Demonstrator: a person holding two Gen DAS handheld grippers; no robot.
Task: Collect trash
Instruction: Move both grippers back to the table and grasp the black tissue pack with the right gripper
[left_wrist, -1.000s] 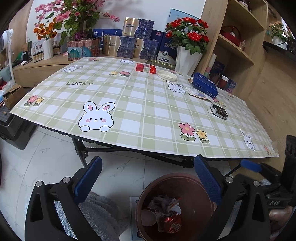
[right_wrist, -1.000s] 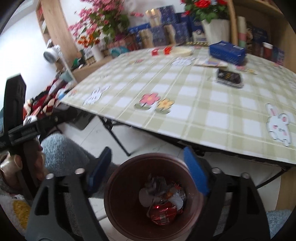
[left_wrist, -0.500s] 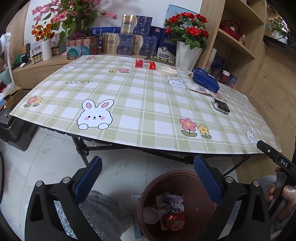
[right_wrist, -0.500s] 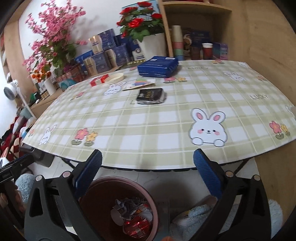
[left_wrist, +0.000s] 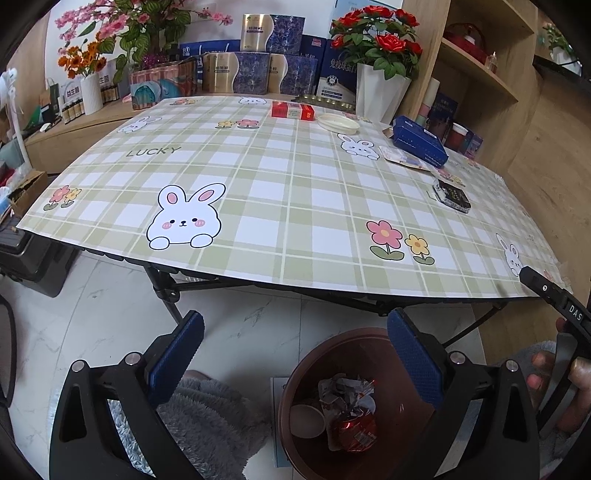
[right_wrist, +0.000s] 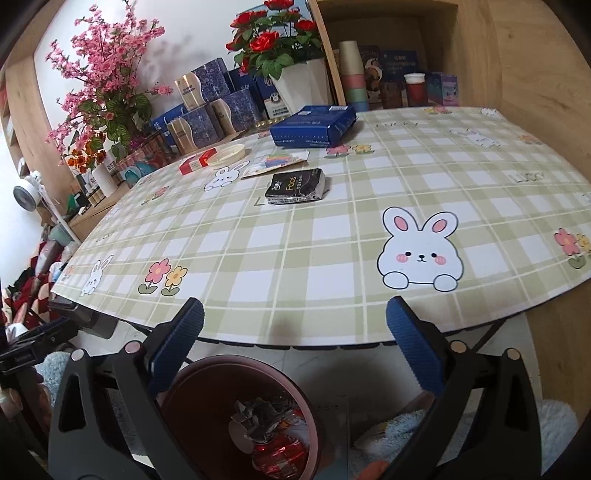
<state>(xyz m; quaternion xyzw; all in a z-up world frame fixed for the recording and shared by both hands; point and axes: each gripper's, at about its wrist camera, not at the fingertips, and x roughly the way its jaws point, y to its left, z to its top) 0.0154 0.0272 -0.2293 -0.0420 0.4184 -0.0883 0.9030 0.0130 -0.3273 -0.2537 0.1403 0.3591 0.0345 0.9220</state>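
The brown trash bin (left_wrist: 354, 402) sits on the floor at the bottom centre of the left wrist view, just under the near edge of the table (left_wrist: 295, 206); inside lie crumpled paper (left_wrist: 343, 387), a crushed red can (left_wrist: 354, 432) and a small white cup (left_wrist: 306, 421). In the right wrist view the same bin (right_wrist: 207, 413) shows at lower left of centre.

The left gripper (left_wrist: 295, 343) hangs above the bin with its blue-padded fingers spread wide, holding nothing. The right gripper (right_wrist: 295, 332) is equally wide and empty — its fingers frame the table's front edge.

On the checked cloth, a black tissue pack (right_wrist: 295, 186) lies in the upper middle of the right wrist view, with a blue box (right_wrist: 314, 125) and a flat card (right_wrist: 277, 162) beyond it, and a red packet (right_wrist: 197, 162) just beside a white lid (right_wrist: 229, 151) further left. A vase of red roses (left_wrist: 380, 88) stands at the upper right of the left wrist view.
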